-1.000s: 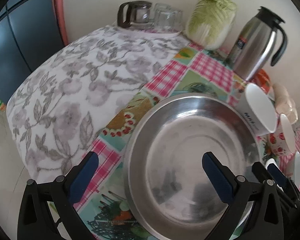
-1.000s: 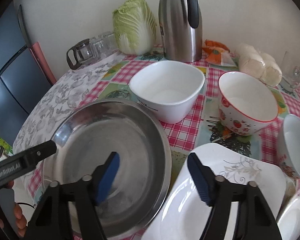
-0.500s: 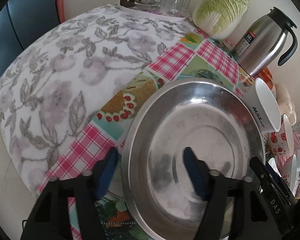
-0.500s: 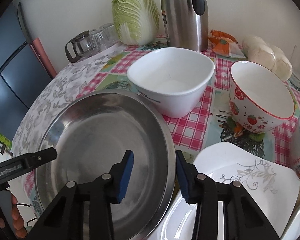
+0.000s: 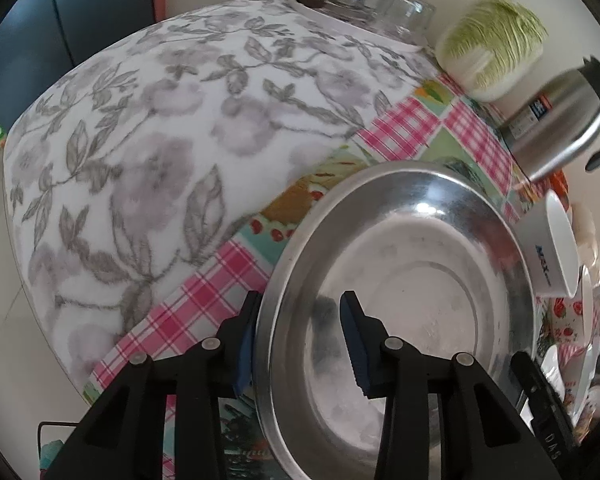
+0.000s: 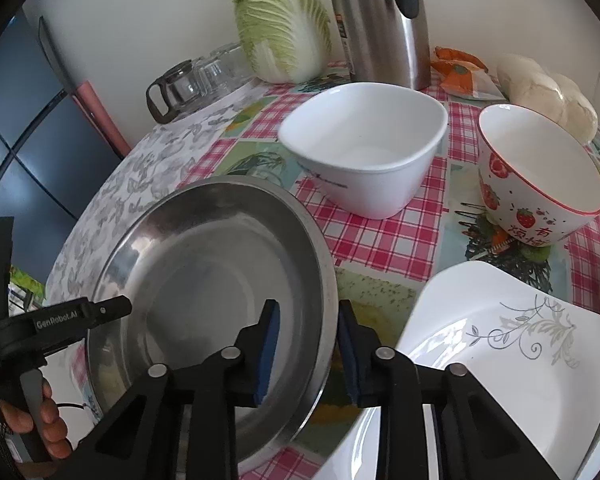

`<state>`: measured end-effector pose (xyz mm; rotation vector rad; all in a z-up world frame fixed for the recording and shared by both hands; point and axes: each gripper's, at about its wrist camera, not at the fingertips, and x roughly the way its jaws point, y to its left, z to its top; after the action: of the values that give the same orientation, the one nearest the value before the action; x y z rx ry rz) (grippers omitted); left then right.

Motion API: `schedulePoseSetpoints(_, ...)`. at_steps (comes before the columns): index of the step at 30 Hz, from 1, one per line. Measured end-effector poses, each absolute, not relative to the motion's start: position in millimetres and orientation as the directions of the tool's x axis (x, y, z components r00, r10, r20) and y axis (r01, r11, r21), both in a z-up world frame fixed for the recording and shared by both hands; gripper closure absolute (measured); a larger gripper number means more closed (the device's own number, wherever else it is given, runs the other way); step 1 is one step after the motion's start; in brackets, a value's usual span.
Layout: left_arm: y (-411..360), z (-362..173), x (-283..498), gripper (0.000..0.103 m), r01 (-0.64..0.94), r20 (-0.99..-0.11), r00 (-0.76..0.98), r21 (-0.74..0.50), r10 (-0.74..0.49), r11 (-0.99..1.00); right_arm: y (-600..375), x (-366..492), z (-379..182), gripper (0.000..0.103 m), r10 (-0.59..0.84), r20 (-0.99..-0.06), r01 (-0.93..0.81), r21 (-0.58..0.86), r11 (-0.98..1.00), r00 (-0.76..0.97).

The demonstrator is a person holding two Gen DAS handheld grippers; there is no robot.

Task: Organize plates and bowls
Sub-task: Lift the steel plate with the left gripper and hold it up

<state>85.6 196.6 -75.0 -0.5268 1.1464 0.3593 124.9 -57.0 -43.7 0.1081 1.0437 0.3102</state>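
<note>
While the steel pan (image 5: 404,304) fills the lower right of the left wrist view, the left tongs (image 5: 300,340) straddle its rim at about 9 o'clock, one blue pad outside and one inside, clamped on it. A white square bowl (image 5: 556,252) sits at the pan's 3 o'clock, a thermos (image 5: 556,128) and cabbage (image 5: 492,56) toward 1 o'clock.

In the right wrist view, the right tongs (image 6: 306,350) grip the pan (image 6: 204,280) across its rim at about 4 o'clock. The square bowl (image 6: 368,148) lies at 1 o'clock, a strawberry bowl (image 6: 540,184) at 2 o'clock, a white plate (image 6: 500,360) beside the tongs at 3 o'clock.
</note>
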Motion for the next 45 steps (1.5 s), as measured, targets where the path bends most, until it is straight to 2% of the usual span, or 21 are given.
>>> schedulePoseSetpoints(3, 199, -76, 85, 0.062, -0.527, -0.924, 0.383, -0.213, 0.006, 0.823, -56, 125, -50, 0.087, 0.297, -0.847, -0.19, 0.235, 0.953, 0.442)
schedulePoseSetpoints(5, 197, -77, 86, 0.062, -0.516, -0.923, 0.384, -0.199, 0.017, 0.833, -56, 124, -56, 0.089, 0.292, -0.859, -0.185, 0.234, 0.955, 0.42)
schedulePoseSetpoints(12, 195, -76, 88, 0.062, -0.488, -0.926, 0.376, -0.173, 0.028, 0.855, -48, 122, -57, 0.089, 0.278, -0.864, -0.192, 0.215, 0.958, 0.42)
schedulePoseSetpoints(16, 187, -75, 90, 0.061, -0.455, -0.931, 0.357, -0.1, 0.079, 0.885, -43, 120, -48, 0.089, 0.261, -0.863, -0.208, 0.187, 0.96, 0.432)
schedulePoseSetpoints(31, 167, -46, 80, 0.062, -0.416, -0.899, 0.438, -0.203, 0.0, 0.887, -69, 96, -5, 0.088, 0.262, -0.821, -0.19, 0.19, 0.963, 0.508)
schedulePoseSetpoints(45, 90, -3, 65, 0.062, -0.257, -0.846, 0.529, -0.227, -0.06, 0.939, -142, 49, 39, 0.088, 0.233, -0.766, -0.106, 0.212, 0.971, 0.599)
